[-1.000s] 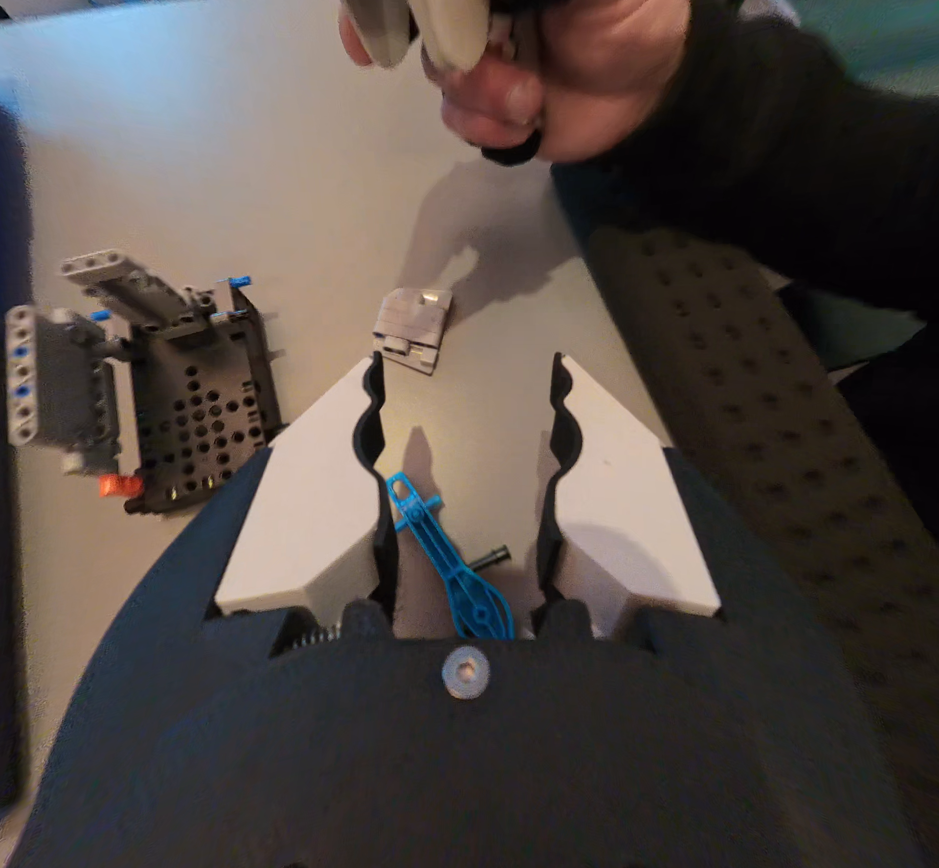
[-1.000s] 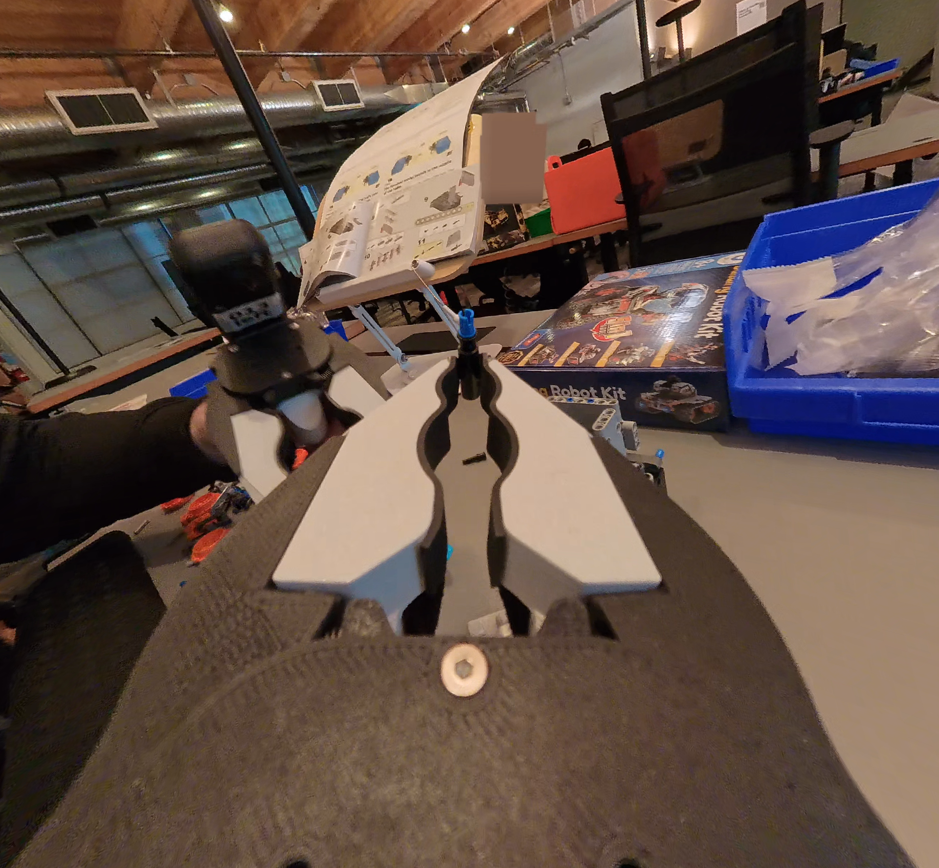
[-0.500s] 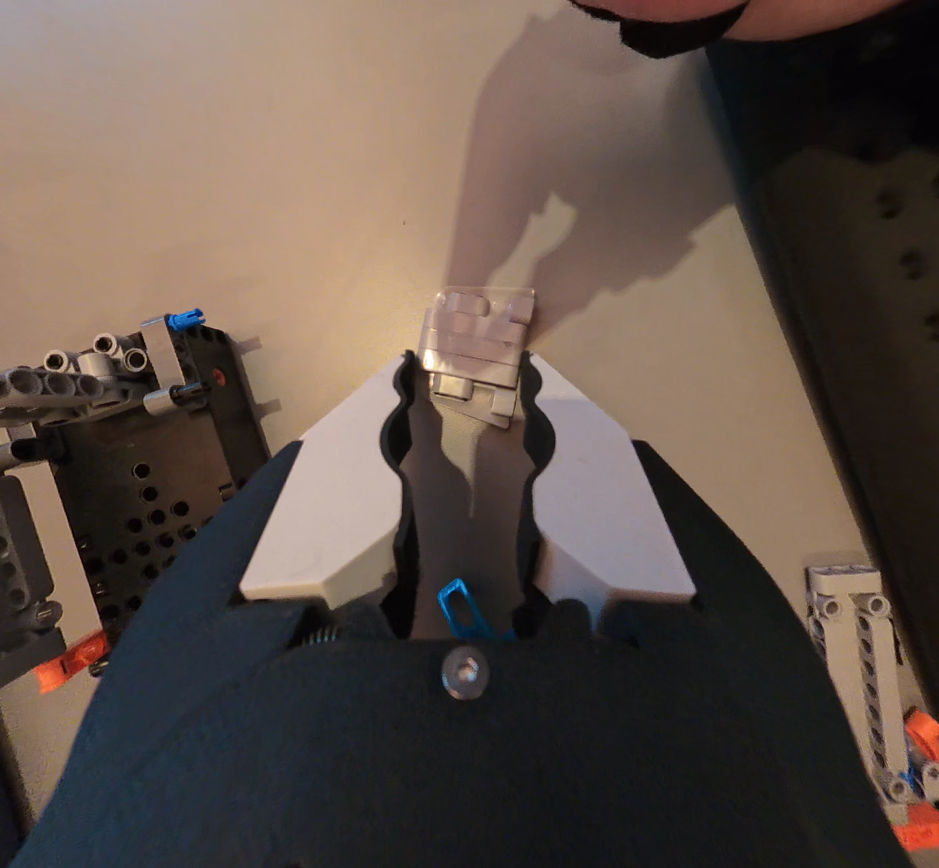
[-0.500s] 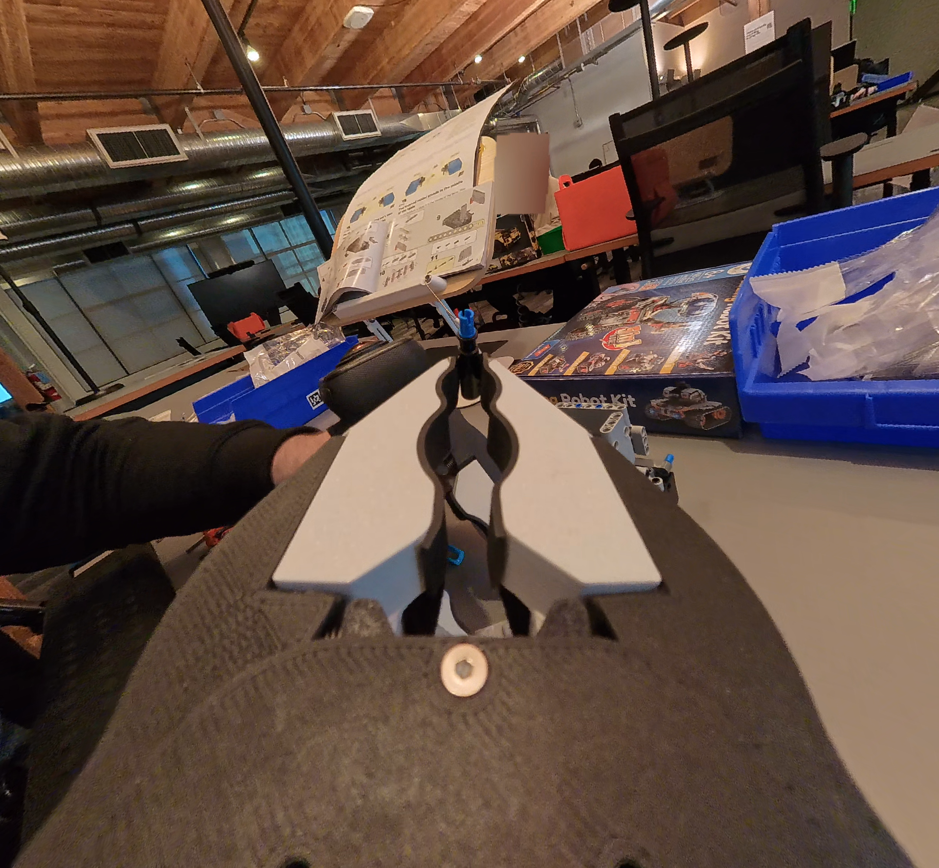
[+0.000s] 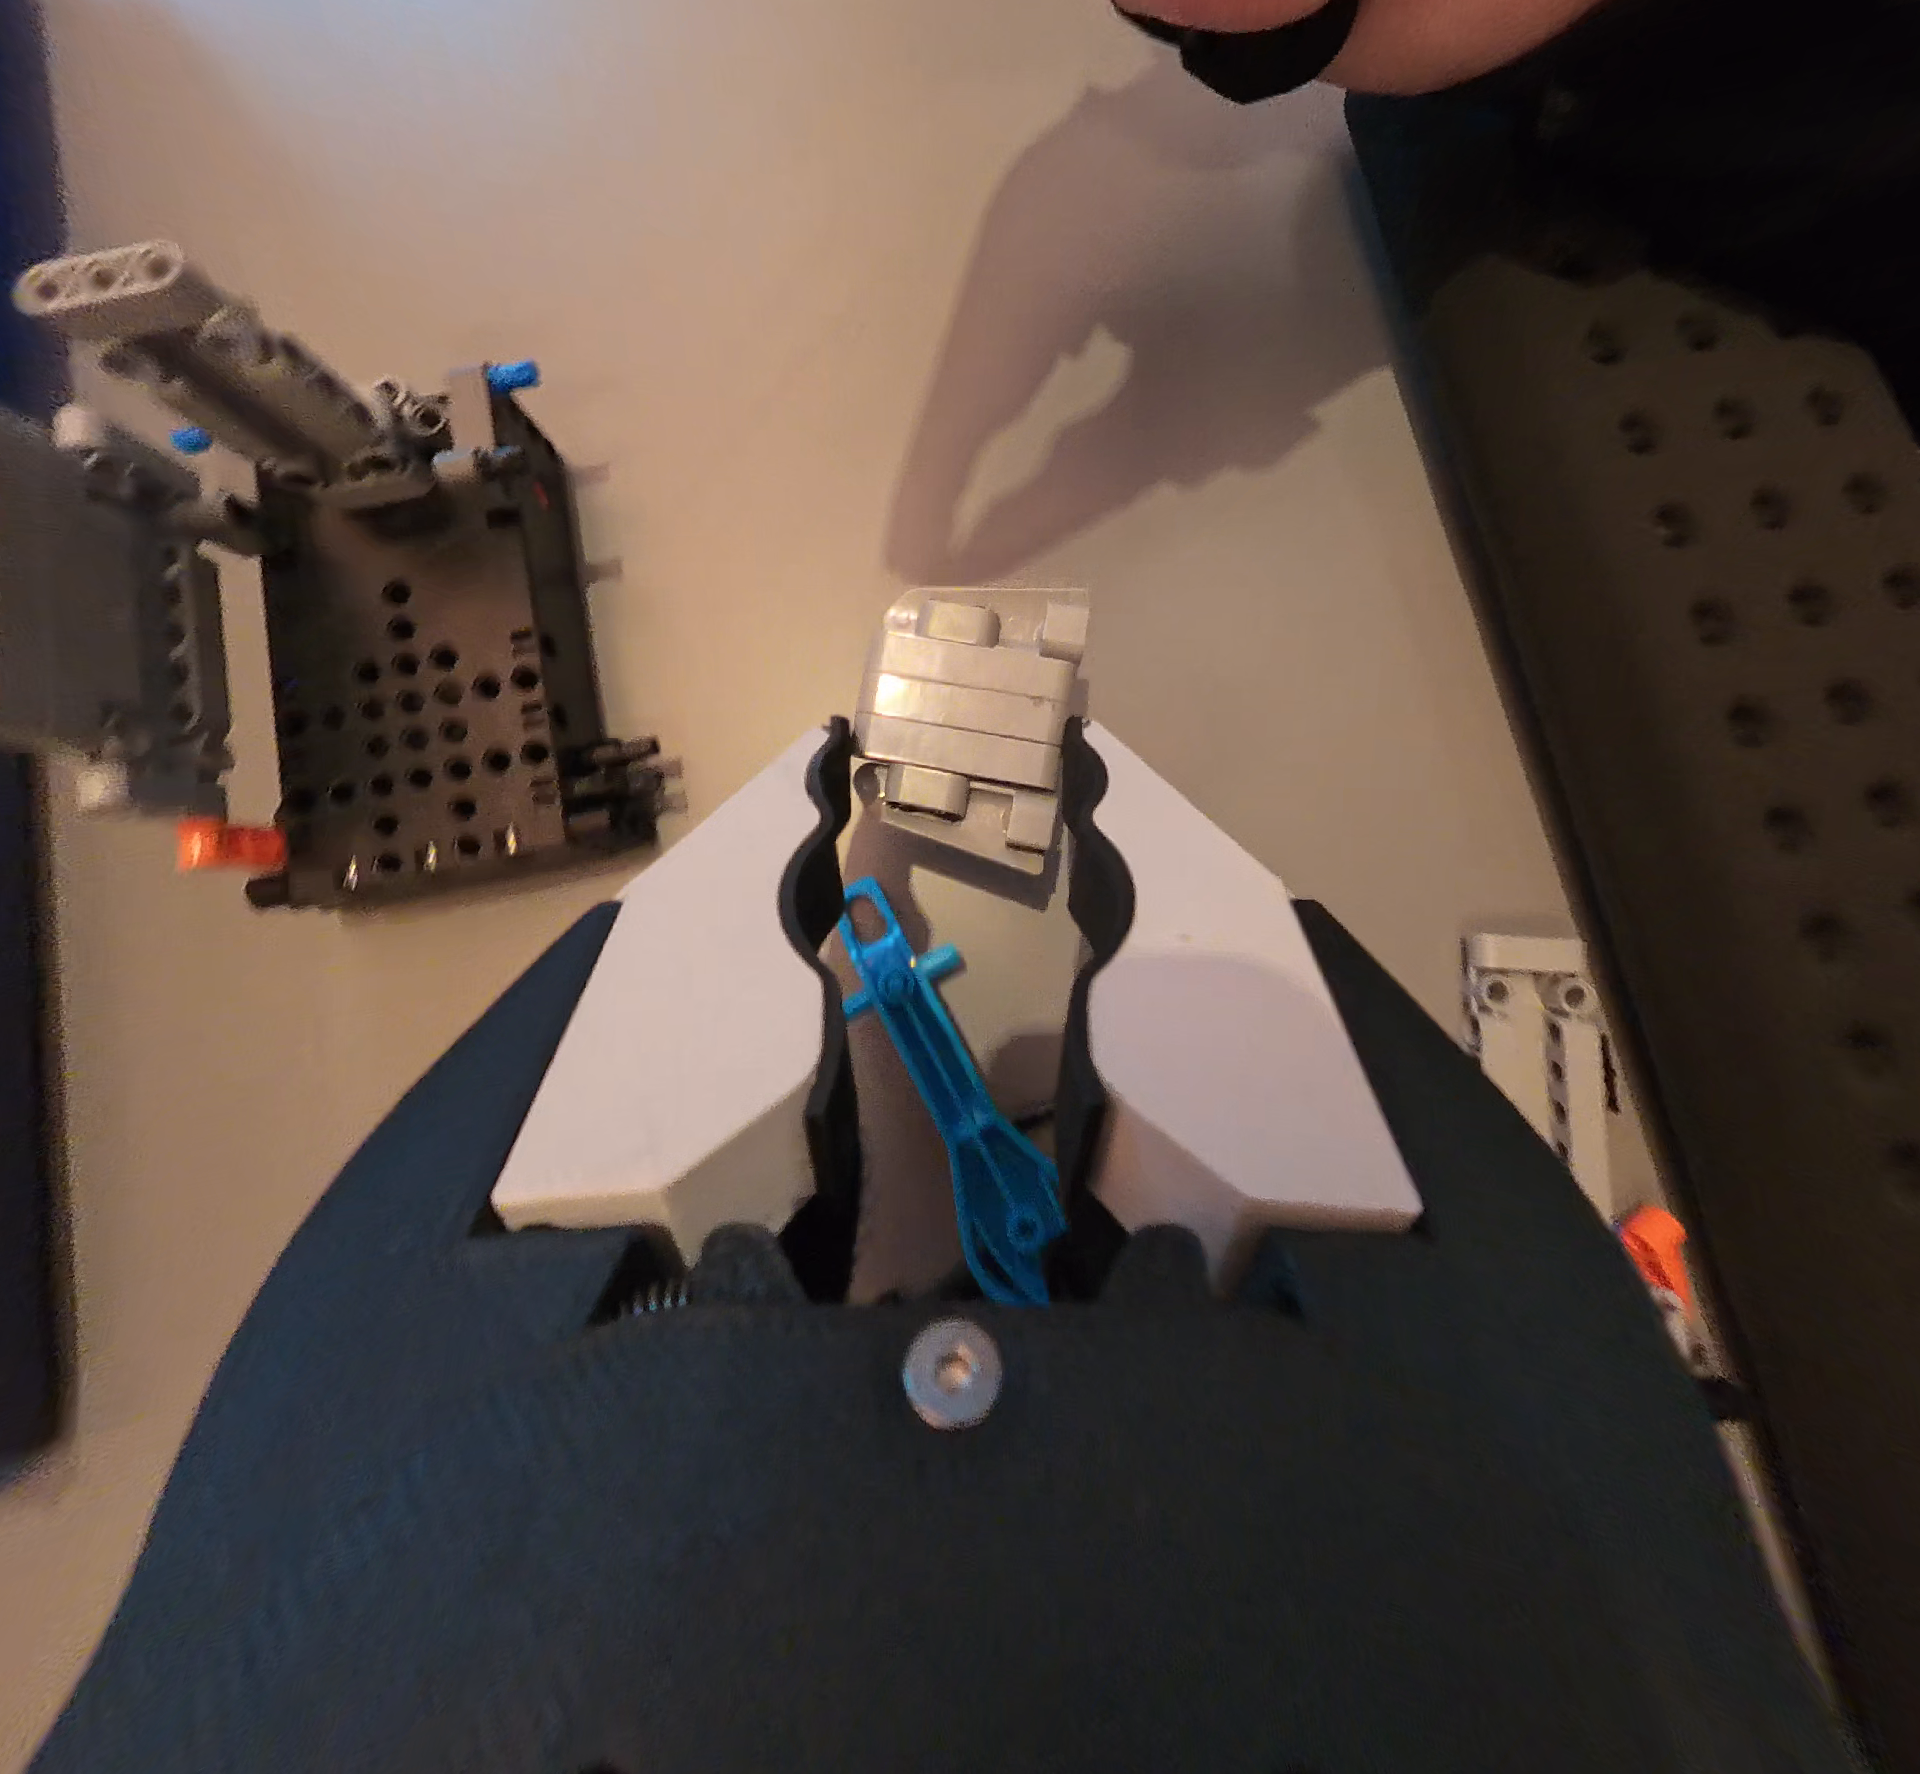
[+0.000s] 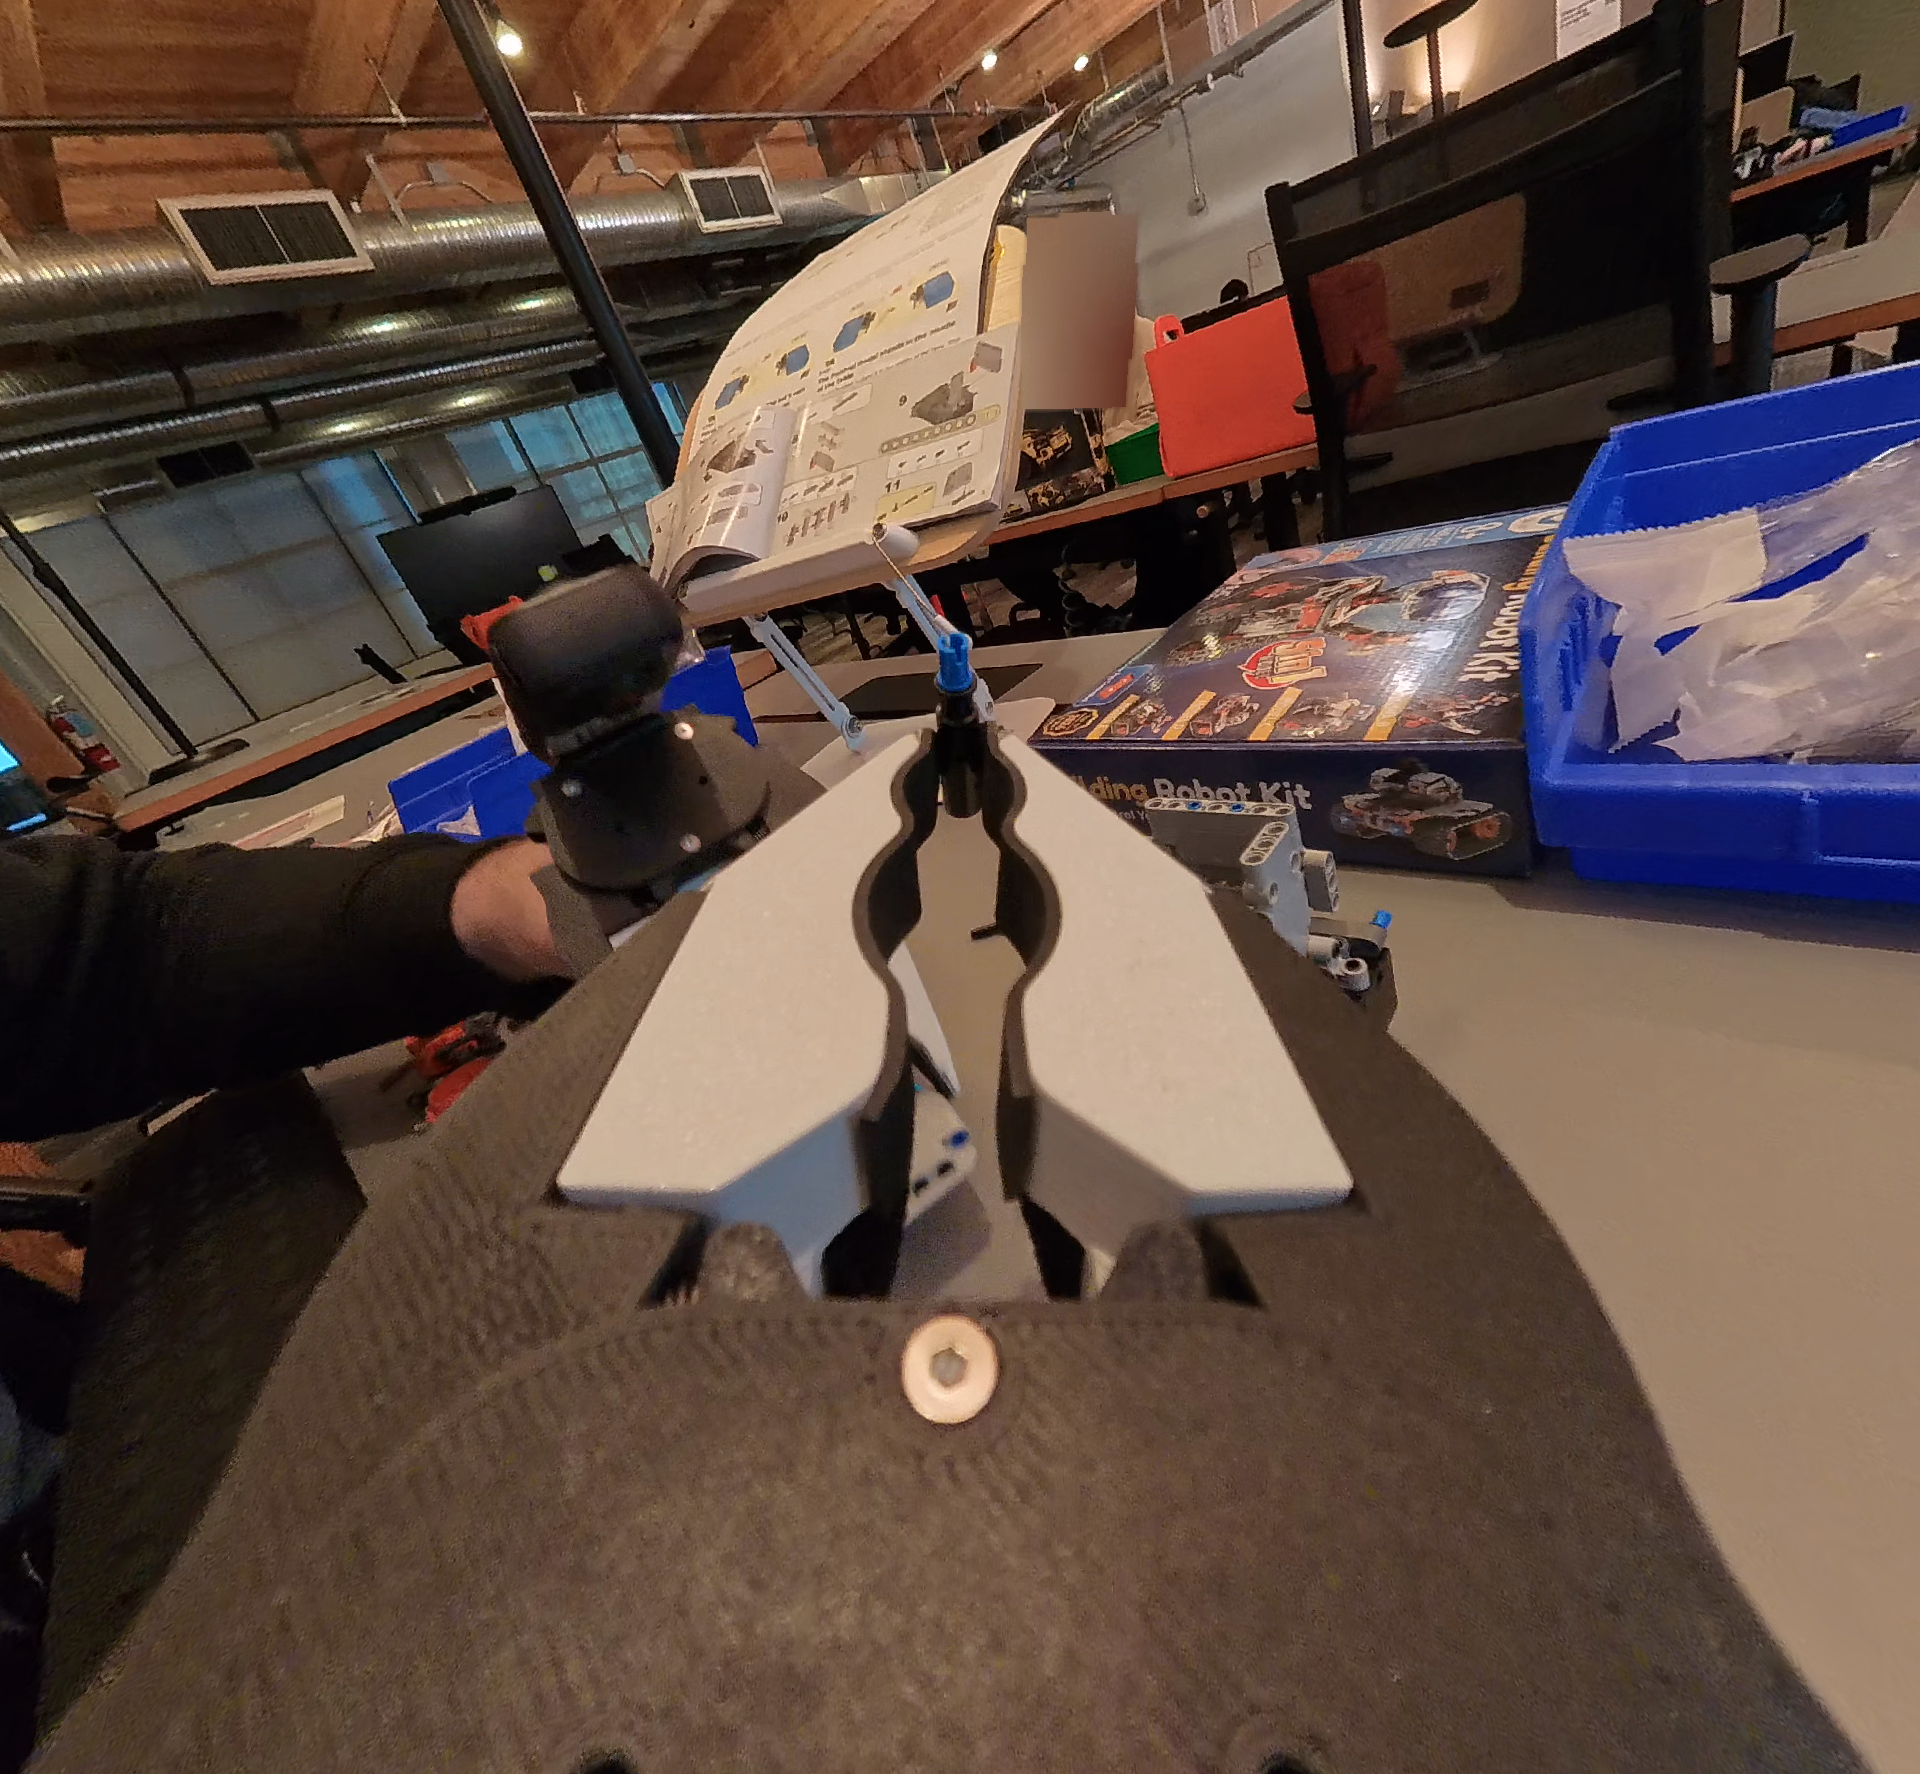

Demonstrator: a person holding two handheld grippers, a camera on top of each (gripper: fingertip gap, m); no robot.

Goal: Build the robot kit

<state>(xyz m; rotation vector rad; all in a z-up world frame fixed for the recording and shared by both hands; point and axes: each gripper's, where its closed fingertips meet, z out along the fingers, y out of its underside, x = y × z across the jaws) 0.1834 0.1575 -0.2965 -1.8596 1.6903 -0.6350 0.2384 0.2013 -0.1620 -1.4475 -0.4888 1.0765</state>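
Two handheld grippers work over a pale surface (image 5: 644, 166) strewn with building-kit parts. The left gripper (image 5: 961, 748) has its jaws pinching a small light-grey block (image 5: 971, 706), ridged in stepped layers with a notched lower edge; whether it is lifted clear of the surface cannot be told. A slim blue lever piece (image 5: 940, 1080) lies beneath the jaws. A dark perforated assembly (image 5: 416, 675) with grey beams sits toward the surface's left edge. The right gripper (image 6: 961, 768), raised above the surface, has its jaws pressed on a black pin with a blue tip (image 6: 954, 716). A kit box (image 6: 1330, 685) and a blue bin (image 6: 1714, 789) stand toward the far edge.
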